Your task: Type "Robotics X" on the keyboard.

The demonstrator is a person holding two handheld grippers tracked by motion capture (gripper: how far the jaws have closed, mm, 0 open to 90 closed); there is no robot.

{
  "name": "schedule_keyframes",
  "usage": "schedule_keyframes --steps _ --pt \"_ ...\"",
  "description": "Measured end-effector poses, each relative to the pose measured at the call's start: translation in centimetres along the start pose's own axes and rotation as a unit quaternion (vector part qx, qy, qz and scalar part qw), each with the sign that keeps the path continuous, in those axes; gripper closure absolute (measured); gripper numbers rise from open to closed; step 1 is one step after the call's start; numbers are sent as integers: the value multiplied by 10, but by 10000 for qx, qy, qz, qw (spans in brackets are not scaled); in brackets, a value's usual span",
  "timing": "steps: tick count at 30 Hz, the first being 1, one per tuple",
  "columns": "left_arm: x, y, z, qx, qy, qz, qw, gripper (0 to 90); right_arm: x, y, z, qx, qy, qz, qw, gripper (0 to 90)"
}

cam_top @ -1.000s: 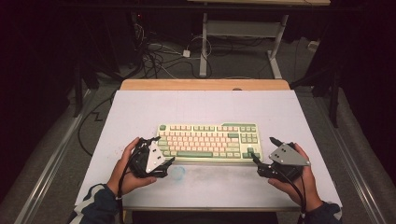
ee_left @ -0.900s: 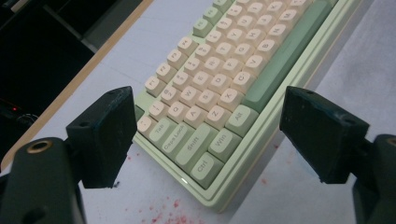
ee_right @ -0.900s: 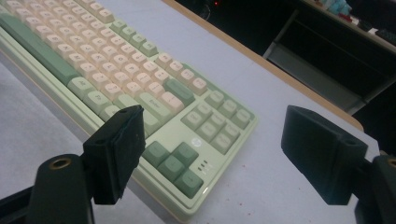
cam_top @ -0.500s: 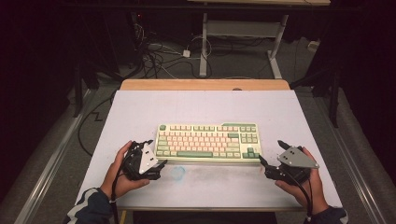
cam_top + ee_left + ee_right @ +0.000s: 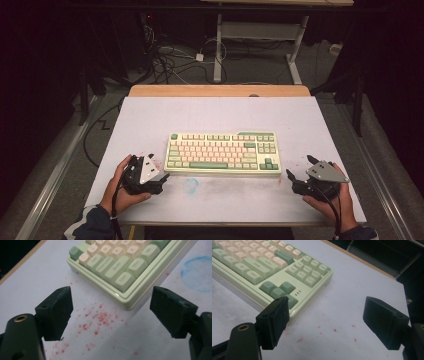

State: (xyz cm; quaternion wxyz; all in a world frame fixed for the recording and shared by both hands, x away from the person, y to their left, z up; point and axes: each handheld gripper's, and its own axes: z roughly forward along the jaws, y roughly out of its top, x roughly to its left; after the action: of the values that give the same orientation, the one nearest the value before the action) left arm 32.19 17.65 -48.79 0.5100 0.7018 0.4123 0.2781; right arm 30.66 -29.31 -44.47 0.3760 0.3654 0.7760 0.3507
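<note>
We had the keyboard [image 5: 223,153] mid-frame on the worktop [image 5: 300,115], long axis left-to-right, between both gaping, empty tools: left hand-held gripper [image 5: 161,176] closer to its end than right hand-held gripper [image 5: 300,169].

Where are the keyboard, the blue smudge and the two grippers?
keyboard [image 5: 223,152]: high view, middle keys.
blue smudge [image 5: 190,185]: high view, its centre.
left gripper [image 5: 161,181]: high view, between fingertips.
right gripper [image 5: 299,167]: high view, between fingertips.

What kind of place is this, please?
Probably a lab or test workshop: a white-covered table with only a keyboard on it, loose cables on the floor behind, and a bare bench frame in the dark.
</note>
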Motion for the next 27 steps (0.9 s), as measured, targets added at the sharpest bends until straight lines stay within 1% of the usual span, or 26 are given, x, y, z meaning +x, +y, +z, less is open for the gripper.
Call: schedule_keyframes --steps 2,3,4,5,6,7,8,9,10,12,14,16,19,27 --pt "5 -3 -1 44 11 -104 9999 161 -3 -7 2 26 -3 87 10000 219" --pt "7 -5 -1 74 74 -76 9999 161 -5 -12 3 49 42 180 9998 220" --pt "9 -8 -1 125 149 -62 9998 161 -6 -15 5 125 16 181 9998 219" --pt "9 -11 -1 156 168 -110 9997 161 -6 -19 6 175 -60 135 9997 221" --pt "8 -13 -1 194 151 -96 9997 161 -7 -21 7 196 -123 107 9997 226" --pt "6 -14 -1 193 170 -32 9997 161 -9 -23 8 258 -149 126 9995 226" --pt "5 -14 -1 196 173 -8 9997 161 -10 -24 8 265 -173 197 9993 227" --pt "4 -14 -2 177 137 -70 9997 161 -11 -24 8 230 -139 269 9993 227" --pt "4 -13 -2 179 121 -89 9997 161 -11 -23 8 202 -118 304 9993 228" --pt "4 -13 -2 165 159 -28 9997 161 -8 -22 8 194 -125 227 9995 227" --pt "5 -12 -3 143 151 -64 9998 161 -6 -21 7 166 -90 168 9997 226" --pt "5 -14 -3 147 168 -9 9997 161 -4 -20 6 142 -95 95 9998 223" --pt "6 -13 -4 137 182 -30 9997 161 -3 -16 4 66 -113 77 9999 222" --pt "4 -14 -2 151 171 40 9997 161 0 -14 6 53 -77 49 9999 219"
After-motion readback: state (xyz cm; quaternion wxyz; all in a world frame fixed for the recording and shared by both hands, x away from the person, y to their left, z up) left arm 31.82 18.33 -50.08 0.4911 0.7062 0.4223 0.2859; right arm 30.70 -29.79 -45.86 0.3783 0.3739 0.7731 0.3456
